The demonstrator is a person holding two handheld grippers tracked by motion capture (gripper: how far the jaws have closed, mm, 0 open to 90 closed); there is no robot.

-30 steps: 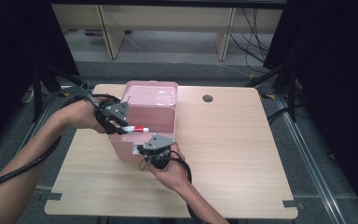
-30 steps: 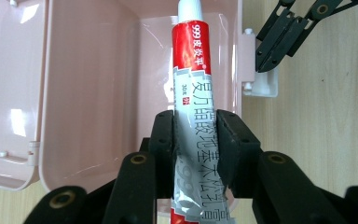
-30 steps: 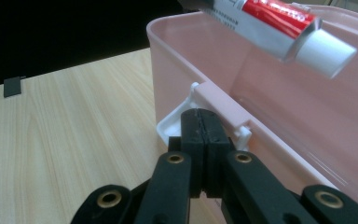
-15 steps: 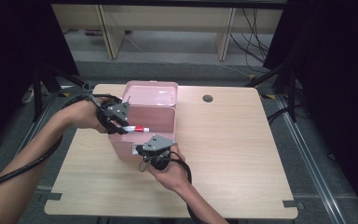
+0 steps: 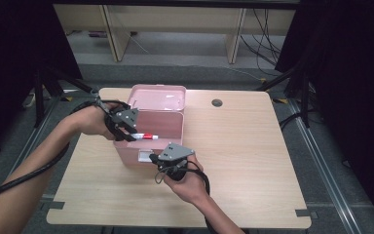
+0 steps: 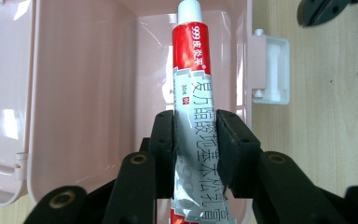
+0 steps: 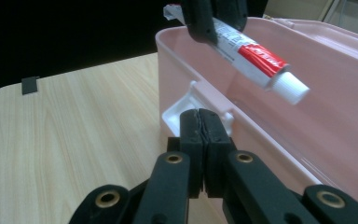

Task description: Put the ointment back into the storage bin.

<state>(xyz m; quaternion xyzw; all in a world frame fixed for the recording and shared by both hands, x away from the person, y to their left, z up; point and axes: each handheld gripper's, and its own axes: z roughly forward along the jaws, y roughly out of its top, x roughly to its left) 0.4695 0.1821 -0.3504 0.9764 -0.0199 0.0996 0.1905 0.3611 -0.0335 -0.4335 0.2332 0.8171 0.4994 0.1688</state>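
Observation:
A red, white and silver ointment tube (image 6: 193, 88) is clamped between the pads of my left gripper (image 6: 196, 135), its white cap pointing forward over the open pink box (image 6: 88, 93). From the high view, the left gripper (image 5: 129, 135) holds the tube (image 5: 147, 136) level over the box (image 5: 170, 122) from its left side. My right gripper (image 5: 157, 160) sits low at the box's front wall, jaws shut with nothing between them. In the right gripper view its tips (image 7: 200, 123) are just short of the white latch (image 7: 186, 108), with the tube (image 7: 256, 56) above.
The box lid (image 5: 158, 96) stands open at the back. The light wooden table (image 5: 253, 161) has a round cable hole (image 5: 217, 103) at the far side. Black frames and dark floor surround the table. The latch (image 6: 272, 70) juts from the box's front wall.
The right gripper has shifted slightly to the right along the box's front. The left gripper and the tube have stayed put.

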